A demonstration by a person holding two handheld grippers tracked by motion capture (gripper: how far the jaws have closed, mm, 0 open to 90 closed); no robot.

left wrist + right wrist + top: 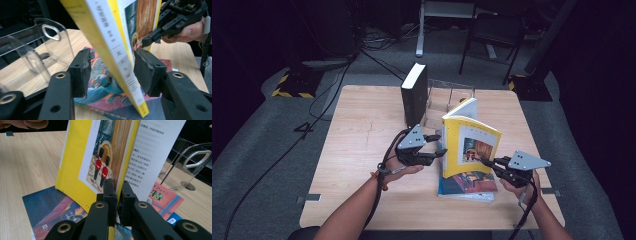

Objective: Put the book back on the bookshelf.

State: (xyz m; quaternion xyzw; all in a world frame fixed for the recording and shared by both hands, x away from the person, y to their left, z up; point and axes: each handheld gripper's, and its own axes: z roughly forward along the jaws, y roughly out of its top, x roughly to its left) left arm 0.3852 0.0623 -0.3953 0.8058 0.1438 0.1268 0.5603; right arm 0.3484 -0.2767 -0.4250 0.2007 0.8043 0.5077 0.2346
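Observation:
A yellow paperback (469, 147) stands upright on a stack of flat books (467, 186) at the table's middle. My right gripper (484, 162) is shut on the free edge of its front cover (75, 157), pads (109, 192) pinched tight, so the cover fans slightly away from the white pages. My left gripper (439, 145) is at the spine side. In the left gripper view the yellow spine (112, 45) runs between its pads (82, 70), which stand apart from it; this gripper (111, 72) is open. The right gripper (152, 37) and a hand show behind the book.
A thick black book (414, 95) stands upright at the back against a clear acrylic book stand (452, 92) (37, 50) (192, 165). The flat stack has a blue cover (55, 207) and a pink one (162, 200). Bare wooden table (362, 150) lies to the left.

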